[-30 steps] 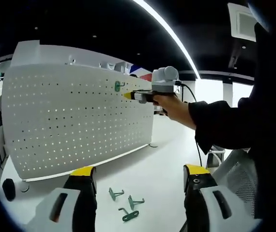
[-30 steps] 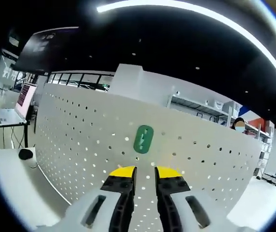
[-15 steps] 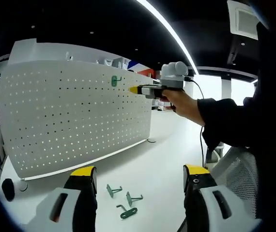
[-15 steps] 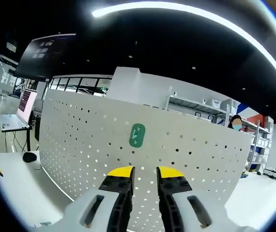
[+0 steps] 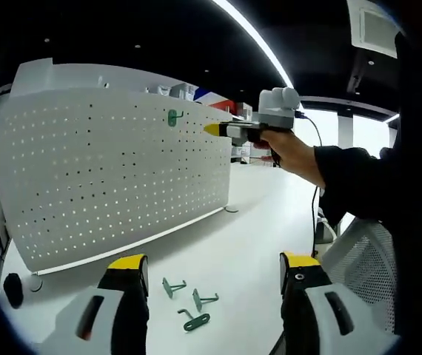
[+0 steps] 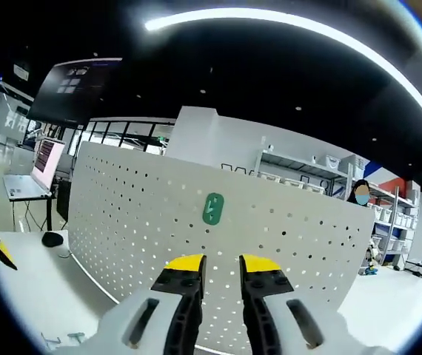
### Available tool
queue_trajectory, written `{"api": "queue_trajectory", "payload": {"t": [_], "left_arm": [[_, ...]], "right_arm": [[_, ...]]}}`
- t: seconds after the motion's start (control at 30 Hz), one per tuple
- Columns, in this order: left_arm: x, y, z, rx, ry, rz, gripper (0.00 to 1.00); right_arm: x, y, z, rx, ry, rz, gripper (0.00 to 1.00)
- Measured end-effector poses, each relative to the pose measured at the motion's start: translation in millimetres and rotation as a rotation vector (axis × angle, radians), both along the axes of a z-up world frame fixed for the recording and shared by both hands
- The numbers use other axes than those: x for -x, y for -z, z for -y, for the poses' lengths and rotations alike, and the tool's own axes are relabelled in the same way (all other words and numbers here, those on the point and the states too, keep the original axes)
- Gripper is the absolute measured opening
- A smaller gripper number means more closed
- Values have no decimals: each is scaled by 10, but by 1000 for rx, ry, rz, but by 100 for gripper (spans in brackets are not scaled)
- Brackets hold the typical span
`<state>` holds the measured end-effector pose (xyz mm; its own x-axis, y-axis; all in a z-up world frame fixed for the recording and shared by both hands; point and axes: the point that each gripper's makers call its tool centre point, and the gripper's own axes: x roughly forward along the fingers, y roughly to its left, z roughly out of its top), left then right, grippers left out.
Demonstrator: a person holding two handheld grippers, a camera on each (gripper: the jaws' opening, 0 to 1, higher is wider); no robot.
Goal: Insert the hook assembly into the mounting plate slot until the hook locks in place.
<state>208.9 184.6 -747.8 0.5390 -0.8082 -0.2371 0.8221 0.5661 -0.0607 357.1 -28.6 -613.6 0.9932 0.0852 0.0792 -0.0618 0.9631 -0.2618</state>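
A green hook (image 5: 173,117) hangs high on the upright white pegboard (image 5: 85,170); in the right gripper view the hook (image 6: 212,208) sits straight ahead on the pegboard (image 6: 137,222). My right gripper (image 6: 222,264) is a short way back from it, its jaws nearly together with nothing between them. In the left gripper view a hand holds the right gripper (image 5: 212,130) just right of the hook, not touching it. My left gripper (image 5: 215,262) is open low over the table. Three loose green hooks (image 5: 195,321) lie on the table between its jaws.
The white table (image 5: 240,251) runs along the pegboard's foot. A dark mouse (image 6: 52,238) and a laptop (image 6: 41,159) are at the board's far end. A mesh chair (image 5: 366,274) and the person's dark sleeve (image 5: 359,177) are beside the left gripper.
My right gripper has drawn back from the pegboard, and the green hook stays on the board. The left gripper has hardly moved.
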Motion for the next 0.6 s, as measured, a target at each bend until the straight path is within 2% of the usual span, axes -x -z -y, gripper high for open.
{"api": "queue_trajectory", "payload": {"t": [0.3,0.6], "left_arm": [[-23,132,-2,-54,-28,-22,72],[-7,347,56,-105,-27,-95,72]], "right_arm": [[89,53,8,-8,-9,-6,16],[220,46,67,-14,-11,1,16]]}}
